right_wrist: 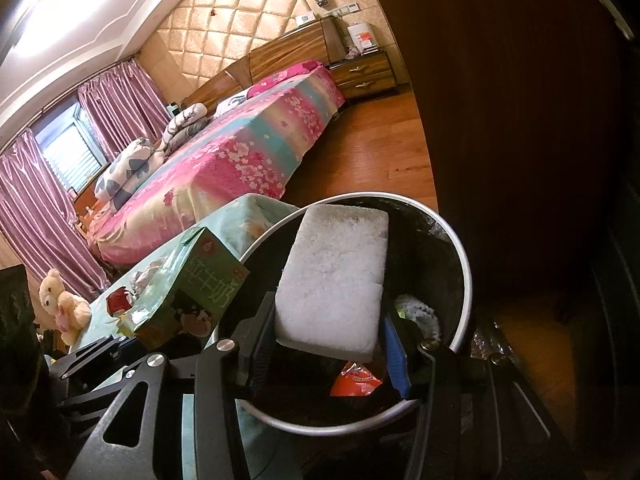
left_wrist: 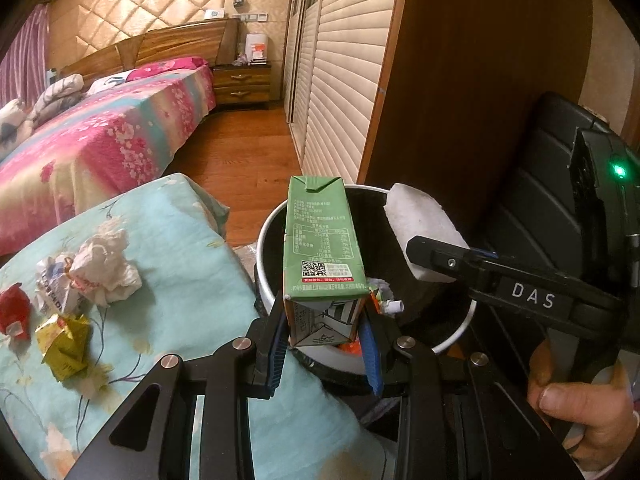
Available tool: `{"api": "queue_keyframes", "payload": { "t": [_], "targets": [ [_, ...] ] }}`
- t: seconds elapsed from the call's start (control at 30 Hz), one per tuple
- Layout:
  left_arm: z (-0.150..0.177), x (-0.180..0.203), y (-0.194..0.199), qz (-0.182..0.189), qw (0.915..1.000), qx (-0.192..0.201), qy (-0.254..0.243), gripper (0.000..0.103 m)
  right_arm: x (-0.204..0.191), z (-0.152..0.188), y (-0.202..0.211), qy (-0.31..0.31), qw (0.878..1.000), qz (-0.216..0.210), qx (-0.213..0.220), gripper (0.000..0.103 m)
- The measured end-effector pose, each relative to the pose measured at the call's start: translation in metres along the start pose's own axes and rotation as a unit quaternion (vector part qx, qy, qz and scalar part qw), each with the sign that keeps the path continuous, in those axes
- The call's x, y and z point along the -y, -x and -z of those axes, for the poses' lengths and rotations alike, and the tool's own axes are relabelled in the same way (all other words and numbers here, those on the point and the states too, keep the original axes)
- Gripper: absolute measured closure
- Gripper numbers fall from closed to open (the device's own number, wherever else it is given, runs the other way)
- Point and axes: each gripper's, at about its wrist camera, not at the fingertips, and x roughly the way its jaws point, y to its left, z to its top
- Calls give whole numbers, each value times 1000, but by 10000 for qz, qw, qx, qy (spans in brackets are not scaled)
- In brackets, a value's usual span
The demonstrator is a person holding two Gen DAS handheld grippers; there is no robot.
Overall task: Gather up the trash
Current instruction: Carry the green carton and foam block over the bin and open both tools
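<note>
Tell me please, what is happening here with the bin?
A person is collecting trash with two handheld grippers. The left gripper holds a green milk carton over the bin, and the right gripper holds a white foam block over it too. Crumpled paper and wrappers lie on the blue cloth.

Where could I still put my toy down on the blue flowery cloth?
The cloth is bare between the crumpled white paper and the bin's white rim, and up toward its far corner. The near left is crowded: red wrapper and yellow wrapper beside that paper. Both grippers hold trash over the bin: the left gripper a green carton, the right gripper a white block.
</note>
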Motion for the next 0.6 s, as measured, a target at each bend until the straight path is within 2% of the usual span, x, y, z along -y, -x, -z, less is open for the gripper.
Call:
{"api": "queue_keyframes", "payload": {
  "t": [0.6],
  "targets": [
    [-7,3,-12,40,9999,-99,60,72,6,-14,-10,-85,9999,-9,-130,54]
  ]
}}
